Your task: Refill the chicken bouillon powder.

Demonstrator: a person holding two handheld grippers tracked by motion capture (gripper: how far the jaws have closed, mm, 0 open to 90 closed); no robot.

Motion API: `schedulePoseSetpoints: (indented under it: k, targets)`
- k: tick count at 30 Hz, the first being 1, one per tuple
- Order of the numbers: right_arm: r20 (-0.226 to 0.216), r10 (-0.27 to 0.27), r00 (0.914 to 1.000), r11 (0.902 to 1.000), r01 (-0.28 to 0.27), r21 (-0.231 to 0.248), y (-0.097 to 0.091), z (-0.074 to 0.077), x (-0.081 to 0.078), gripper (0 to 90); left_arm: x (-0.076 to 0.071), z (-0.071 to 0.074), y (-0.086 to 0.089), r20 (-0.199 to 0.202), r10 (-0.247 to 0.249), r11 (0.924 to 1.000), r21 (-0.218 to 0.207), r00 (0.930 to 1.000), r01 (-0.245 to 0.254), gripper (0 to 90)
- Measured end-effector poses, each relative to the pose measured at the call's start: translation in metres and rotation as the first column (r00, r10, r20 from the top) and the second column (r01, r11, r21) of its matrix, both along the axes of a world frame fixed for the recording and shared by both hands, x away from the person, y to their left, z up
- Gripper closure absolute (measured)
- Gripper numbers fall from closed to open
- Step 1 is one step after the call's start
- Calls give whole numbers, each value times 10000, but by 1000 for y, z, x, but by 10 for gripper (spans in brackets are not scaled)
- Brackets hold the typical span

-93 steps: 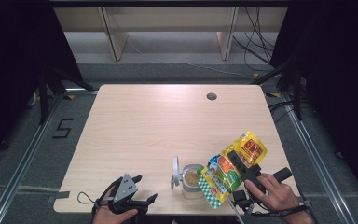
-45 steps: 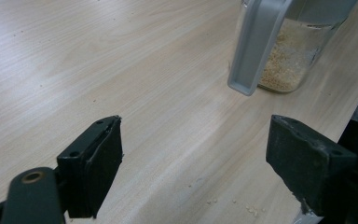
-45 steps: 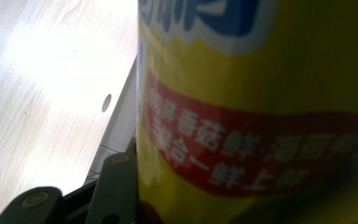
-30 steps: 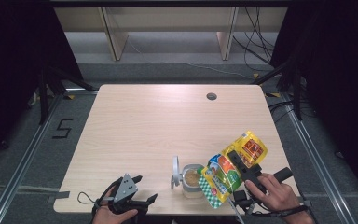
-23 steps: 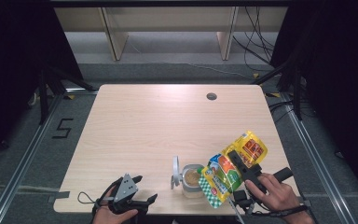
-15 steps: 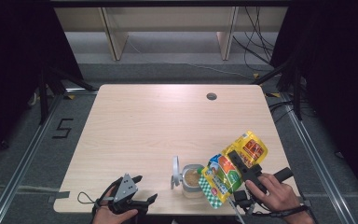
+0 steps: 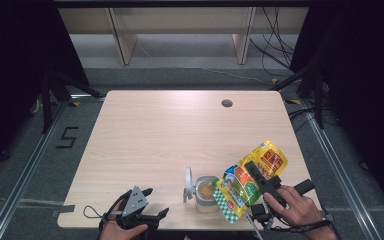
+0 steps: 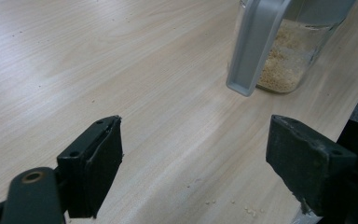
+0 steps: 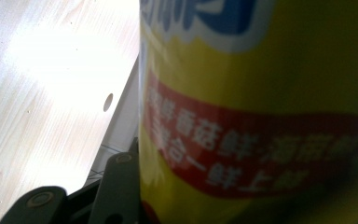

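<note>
Nothing moved since before; right gripper (image 7: 258, 181) clamped tight on yellow snack bag (image 7: 247, 178), tipped over open jar (image 7: 206, 193) near table's (image 7: 170, 125) near edge; left gripper (image 7: 146, 210) spread wide, holding nothing

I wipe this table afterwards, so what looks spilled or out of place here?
A few pale granules lie loose on the table near the left gripper, short of the jar they match. The pouch is tipped over that jar. Nothing else stands out.
</note>
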State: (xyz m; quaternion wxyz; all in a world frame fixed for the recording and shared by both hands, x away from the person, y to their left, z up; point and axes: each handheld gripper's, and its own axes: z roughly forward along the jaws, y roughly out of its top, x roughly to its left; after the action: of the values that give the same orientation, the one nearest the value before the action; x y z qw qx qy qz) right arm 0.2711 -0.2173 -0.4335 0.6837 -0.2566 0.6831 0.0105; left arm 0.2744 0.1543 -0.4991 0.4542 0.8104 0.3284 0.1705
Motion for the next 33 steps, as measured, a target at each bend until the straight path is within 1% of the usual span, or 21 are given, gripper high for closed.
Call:
schedulePoseSetpoints:
  k: [2, 3, 4, 5, 7, 8, 9, 11, 12, 13, 15, 16, 18, 19, 20, 21, 22, 28, 29, 31, 33]
  targets:
    - [13, 4, 10000, 10000, -4, 65, 0, 0, 0, 601, 0, 0, 0, 12, 9, 10000, 63, 10000, -9, 181]
    - [-9, -7, 10000, 10000, 7, 51, 0, -1, 0, 601, 1, 1, 2, 46, -20, 9996, 266, 10000, 19, 181]
    - [-79, -33, 10000, 10000, 32, -12, 0, -1, 0, 601, 1, 1, 1, 54, -24, 9996, 265, 10000, 23, 181]
    - [-79, -5, 10000, 10000, 4, -27, 0, -1, 0, 601, 0, 0, -1, 2, 19, 10000, -70, 10000, -19, 181]
    - [-2, -7, 10000, 10000, 7, 37, 0, -1, 1, 601, 0, 0, 0, 0, 0, 10000, 8, 10000, 0, 181]
    - [-4, -19, 10000, 10000, 19, 49, 0, -1, 0, 601, 1, 1, 1, 51, -11, 9998, 202, 10000, 10, 181]
    - [-8, -2, 10000, 10000, 2, 28, 0, 0, 0, 601, 1, 1, 2, 53, -30, 9996, 267, 10000, 28, 181]
    - [-50, -81, 10000, 9999, 82, 142, -1, -1, 0, 602, 0, 0, 0, 12, 13, 10000, 61, 10000, -13, 181]
    - [-36, -110, 9999, 9998, 110, 193, -1, -1, 0, 602, 0, 0, 0, 8, 12, 10000, 59, 10000, -12, 181]
    - [35, -5, 10000, 10000, 5, 40, 0, 0, 0, 602, 1, 1, 2, 53, -19, 9996, 270, 10000, 18, 181]
    - [-4, 4, 10000, 10000, -4, 23, 0, 0, 0, 602, 1, 1, 1, 52, -38, 9996, 276, 10000, 36, 181]
    - [-19, 15, 10000, 10000, -15, 30, 0, -1, 0, 602, 0, 0, -1, -13, 58, 9999, -155, 10000, -58, 181]
    - [-90, -82, 9999, 9999, 82, 82, 0, -2, 0, 602, 1, 1, 2, 48, -26, 9996, 284, 10000, 25, 181]
    - [-123, -76, 9999, 10000, 77, 47, 0, -2, 0, 602, 0, 1, 0, 19, 35, 10000, 65, 10000, -35, 181]
    - [-22, 38, 10000, 10000, -38, 16, 0, 0, 0, 602, 0, 0, 0, 9, 53, 10000, 21, 10000, -54, 181]
    - [-18, -8, 10000, 10000, 8, 42, 0, -1, 0, 603, 0, 1, 1, 29, 28, 9999, 110, 10000, -28, 181]
    - [4, -16, 10000, 10000, 16, 51, 0, -1, 0, 602, 1, 1, 2, 46, 1, 9995, 311, 10000, -2, 181]
    - [-9, 23, 10000, 10000, -23, 34, 0, 0, 0, 603, 1, 1, 2, 53, -28, 9996, 269, 10000, 26, 181]
    - [-5, 20, 10000, 10000, -20, 23, 0, 0, 0, 603, -1, 0, -1, 5, 59, 9998, -169, 10000, -59, 181]
    - [-5, 37, 10000, 10000, -37, 16, 0, 0, 0, 603, 1, 1, 2, 43, -33, 9996, 294, 10000, 32, 181]
    - [-2, 27, 10000, 10000, -27, 29, 0, 0, 0, 603, 1, 1, 2, 57, -37, 9996, 278, 10000, 36, 181]
